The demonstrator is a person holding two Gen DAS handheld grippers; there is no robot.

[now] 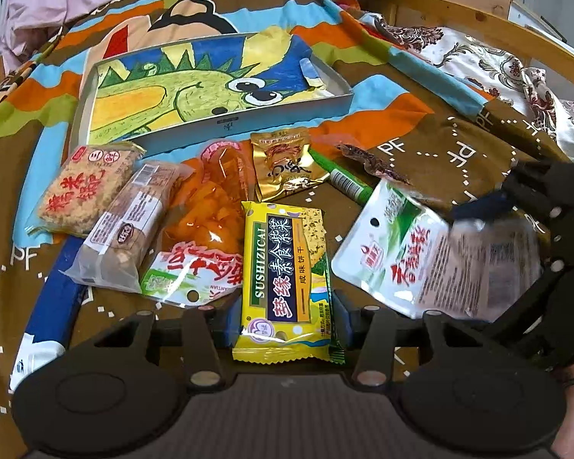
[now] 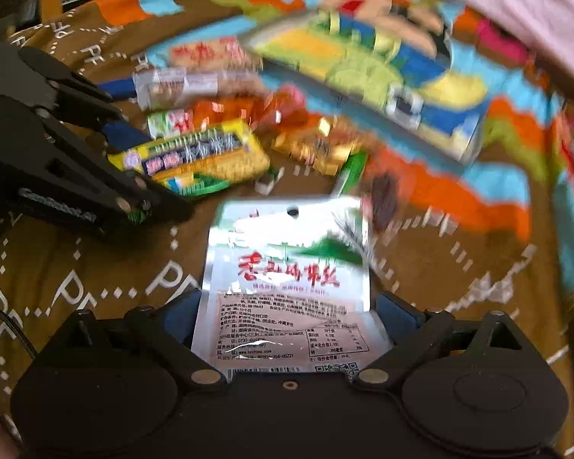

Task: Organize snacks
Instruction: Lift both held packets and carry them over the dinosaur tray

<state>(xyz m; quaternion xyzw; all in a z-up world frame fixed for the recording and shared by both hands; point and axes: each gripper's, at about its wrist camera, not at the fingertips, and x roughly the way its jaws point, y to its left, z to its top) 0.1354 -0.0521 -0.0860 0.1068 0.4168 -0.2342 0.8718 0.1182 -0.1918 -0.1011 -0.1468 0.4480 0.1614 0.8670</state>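
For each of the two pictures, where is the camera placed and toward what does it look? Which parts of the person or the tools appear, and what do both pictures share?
Left wrist: sits on the left gripper, looks down along its fingers, shut on the yellow cracker pack, toward the tray; the right gripper enters from the right.
Right wrist: sits on the right gripper, shut on the silver pouch; the left gripper shows at left.
Shared: both packs, the tray, the bedspread.

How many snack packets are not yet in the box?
8, maybe more hidden: rice cake, clear cake pack, orange pack, gold pack, green stick, brown wrapper, yellow crackers, silver pouch.
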